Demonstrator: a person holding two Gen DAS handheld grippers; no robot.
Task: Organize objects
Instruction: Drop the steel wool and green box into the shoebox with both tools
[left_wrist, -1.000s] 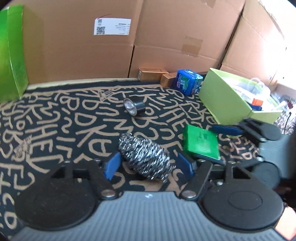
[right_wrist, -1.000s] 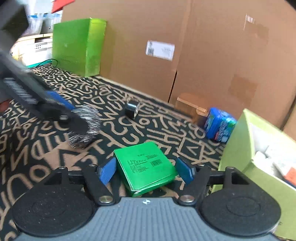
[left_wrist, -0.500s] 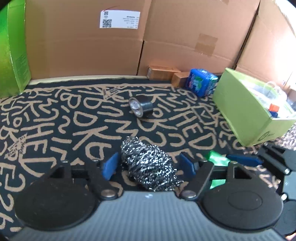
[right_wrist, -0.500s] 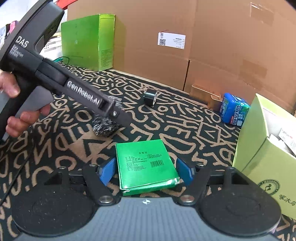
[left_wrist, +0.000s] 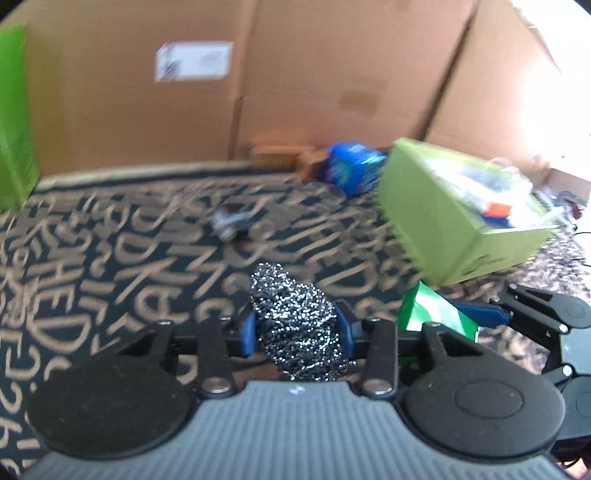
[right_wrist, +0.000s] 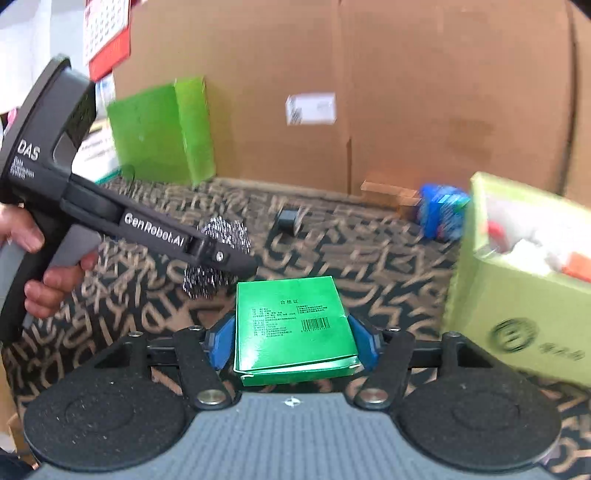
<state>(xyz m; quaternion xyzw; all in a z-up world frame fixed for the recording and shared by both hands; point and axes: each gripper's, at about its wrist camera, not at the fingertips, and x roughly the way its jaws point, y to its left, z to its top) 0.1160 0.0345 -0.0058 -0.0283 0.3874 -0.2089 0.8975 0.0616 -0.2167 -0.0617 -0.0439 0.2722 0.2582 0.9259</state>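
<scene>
Since 1 second ago, both claws have closed and lifted their loads. Clamped in the left claw (left_wrist: 295, 334), the tangled silver steel-wool scourer (left_wrist: 297, 325) hangs above the black rug with tan lettering (left_wrist: 110, 266), left of the open lime-green cardboard box (left_wrist: 436, 225). It looks light, springy and snaggy, so gripping across its middle suits it. Pinched by its 2 side edges in the right claw (right_wrist: 291, 341), the flat green carton (right_wrist: 291, 325) sits just beside that box; stiff and light, it probably crushes if squeezed hard.

Two wrist views, low over patterned carpet (left_wrist: 110, 258)
Both facing cardboard boxes (right_wrist: 443, 92) (close range); shared: lime box (left_wrist: 436, 225), blue packet (right_wrist: 443, 212).
</scene>
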